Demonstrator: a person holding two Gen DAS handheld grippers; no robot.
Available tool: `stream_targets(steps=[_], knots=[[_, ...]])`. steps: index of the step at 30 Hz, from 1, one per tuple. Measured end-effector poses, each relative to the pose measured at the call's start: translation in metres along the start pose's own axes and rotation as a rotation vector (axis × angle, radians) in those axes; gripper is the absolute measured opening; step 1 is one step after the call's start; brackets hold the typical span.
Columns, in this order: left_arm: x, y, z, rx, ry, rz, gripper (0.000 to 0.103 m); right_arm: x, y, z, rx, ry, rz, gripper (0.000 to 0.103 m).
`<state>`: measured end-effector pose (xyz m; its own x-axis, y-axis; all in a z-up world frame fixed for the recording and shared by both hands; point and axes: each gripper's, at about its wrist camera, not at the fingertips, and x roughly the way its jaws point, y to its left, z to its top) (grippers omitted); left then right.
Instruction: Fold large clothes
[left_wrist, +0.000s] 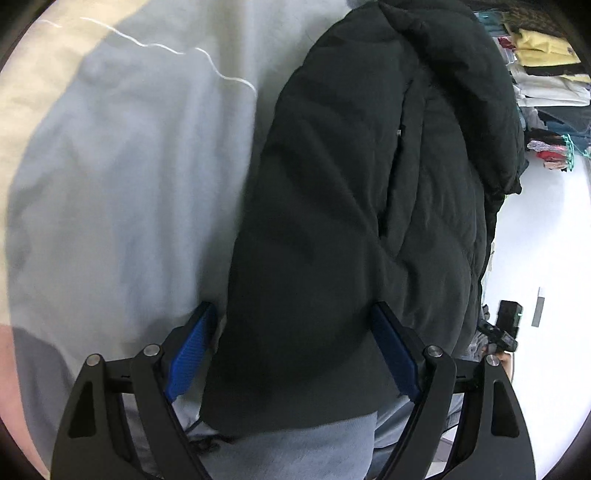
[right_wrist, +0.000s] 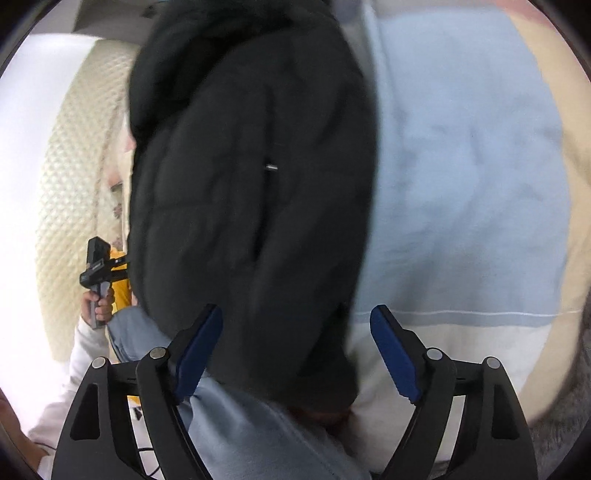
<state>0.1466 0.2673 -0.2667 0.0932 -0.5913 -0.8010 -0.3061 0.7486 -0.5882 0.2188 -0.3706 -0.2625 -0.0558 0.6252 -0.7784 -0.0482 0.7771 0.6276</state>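
1. Black quilted padded jacket, bulky and creased, lies lengthwise on a pale blue bedsheet.
2. Left hand-held gripper and right hand-held gripper: jaws apart, straddling the jacket's near end, pads not pressing.

Soft, even daylight; fisheye bends the rims, motion blur smears the fabrics, white areas blow out.
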Motion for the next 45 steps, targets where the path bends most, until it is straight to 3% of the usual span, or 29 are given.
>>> stream_targets(steps=[4, 9, 13, 18, 21, 22, 24, 26, 28, 33, 39, 45], knots=[[0.009, -0.007, 0.004, 0.016, 0.020, -0.010, 0.084, 0.012, 0.003, 0.006, -0.038, 0.054, 0.061, 0.082], [0.004, -0.018, 0.000, 0.055, 0.013, -0.083, 0.082, 0.018, 0.050, 0.003, -0.273, 0.123, 0.085, 0.083], [0.001, -0.027, -0.006, 0.102, 0.002, -0.092, 0.077, 0.033, 0.045, 0.009, -0.236, 0.193, 0.050, 0.084], [0.001, -0.018, -0.003, 0.035, -0.008, -0.099, 0.063, 0.050, 0.053, 0.019, -0.217, 0.246, 0.044, 0.084], [-0.006, -0.019, -0.006, 0.033, -0.058, -0.179, 0.043, 0.048, 0.073, 0.010, -0.276, 0.234, 0.071, 0.082], [-0.004, -0.022, -0.006, 0.030, -0.076, -0.197, 0.041, 0.051, 0.079, 0.007, -0.302, 0.236, 0.041, 0.075], [-0.007, -0.024, -0.009, 0.007, -0.115, -0.212, 0.030, 0.047, 0.088, 0.004, -0.314, 0.205, 0.000, 0.052], [-0.012, -0.030, -0.014, 0.017, -0.150, -0.218, 0.022, 0.035, 0.092, 0.006, -0.314, 0.151, -0.013, 0.019], [-0.019, -0.040, -0.021, 0.021, -0.183, -0.240, 0.015, 0.019, 0.101, 0.003, -0.327, 0.087, -0.023, 0.012], [-0.048, -0.060, -0.033, 0.048, -0.257, -0.278, 0.009, -0.028, 0.130, -0.011, -0.392, -0.115, -0.033, 0.008], [-0.087, -0.094, -0.058, 0.082, -0.346, -0.305, 0.006, -0.096, 0.134, -0.031, -0.375, -0.334, -0.051, 0.005], [-0.112, -0.115, -0.091, 0.108, -0.409, -0.358, 0.005, -0.134, 0.137, -0.073, -0.369, -0.444, -0.058, 0.004]])
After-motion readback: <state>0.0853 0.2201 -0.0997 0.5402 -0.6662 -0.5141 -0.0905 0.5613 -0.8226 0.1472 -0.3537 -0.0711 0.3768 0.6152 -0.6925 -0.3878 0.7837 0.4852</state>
